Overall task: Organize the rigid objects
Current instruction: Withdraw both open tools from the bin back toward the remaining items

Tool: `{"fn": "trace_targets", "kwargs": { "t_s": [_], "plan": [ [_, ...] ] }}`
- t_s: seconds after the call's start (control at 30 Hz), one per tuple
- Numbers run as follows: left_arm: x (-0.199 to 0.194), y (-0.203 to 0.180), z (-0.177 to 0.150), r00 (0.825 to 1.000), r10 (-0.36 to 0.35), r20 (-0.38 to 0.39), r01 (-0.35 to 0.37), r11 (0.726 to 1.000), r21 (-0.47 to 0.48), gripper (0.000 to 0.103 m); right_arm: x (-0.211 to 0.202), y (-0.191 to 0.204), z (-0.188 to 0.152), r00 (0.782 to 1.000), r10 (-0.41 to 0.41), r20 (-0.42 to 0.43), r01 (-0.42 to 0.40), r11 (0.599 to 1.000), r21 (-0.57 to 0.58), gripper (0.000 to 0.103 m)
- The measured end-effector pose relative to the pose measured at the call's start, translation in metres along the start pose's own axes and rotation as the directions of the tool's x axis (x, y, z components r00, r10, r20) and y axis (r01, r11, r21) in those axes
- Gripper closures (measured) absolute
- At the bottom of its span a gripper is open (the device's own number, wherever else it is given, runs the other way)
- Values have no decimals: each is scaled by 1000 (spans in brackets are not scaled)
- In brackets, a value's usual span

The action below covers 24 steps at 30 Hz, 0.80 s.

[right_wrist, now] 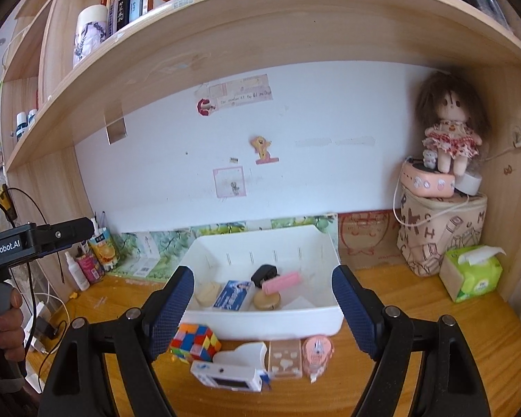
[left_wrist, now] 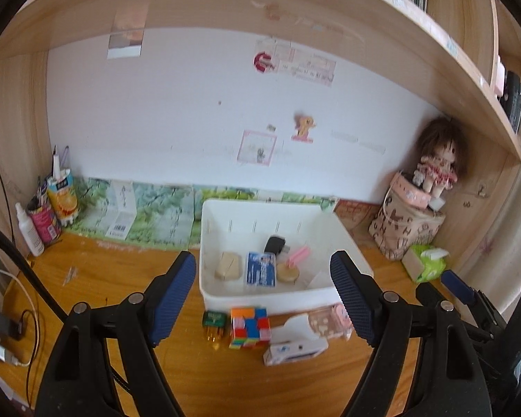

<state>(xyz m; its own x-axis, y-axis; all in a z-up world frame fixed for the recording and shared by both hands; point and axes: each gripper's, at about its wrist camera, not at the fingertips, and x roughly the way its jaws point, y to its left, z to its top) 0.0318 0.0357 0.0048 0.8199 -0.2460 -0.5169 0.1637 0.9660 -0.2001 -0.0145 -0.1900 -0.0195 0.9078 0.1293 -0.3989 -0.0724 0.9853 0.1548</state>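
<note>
Jaws of left gripper (left_wrist: 264, 297) spread wide, empty, touching nothing. Right gripper (right_wrist: 263, 307) likewise wide apart, gripping nothing. Beyond both, on wooden desk (left_wrist: 97, 278): white bin (left_wrist: 271, 297) with small items inside; puzzle cube (left_wrist: 250, 327), green relay (left_wrist: 213, 319), white device (right_wrist: 227, 377) in front of it.

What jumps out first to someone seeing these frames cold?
The white bin at the desk's centre, already holding a few small items, with a bright colour cube and other small things lined up on the wood in front of it. Next, the brown-haired doll perched on a pink case in the back right corner. Both grippers, left gripper and right gripper, are open and empty.
</note>
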Motion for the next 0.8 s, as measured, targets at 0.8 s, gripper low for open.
{"fn": "trace_targets", "kwargs": {
  "t_s": [0.8],
  "plan": [
    [48, 1, -55, 927, -52, -370, 17, 995, -97, 16, 15, -21, -65, 979, -38, -199, 47, 998, 38, 21]
  ]
}}
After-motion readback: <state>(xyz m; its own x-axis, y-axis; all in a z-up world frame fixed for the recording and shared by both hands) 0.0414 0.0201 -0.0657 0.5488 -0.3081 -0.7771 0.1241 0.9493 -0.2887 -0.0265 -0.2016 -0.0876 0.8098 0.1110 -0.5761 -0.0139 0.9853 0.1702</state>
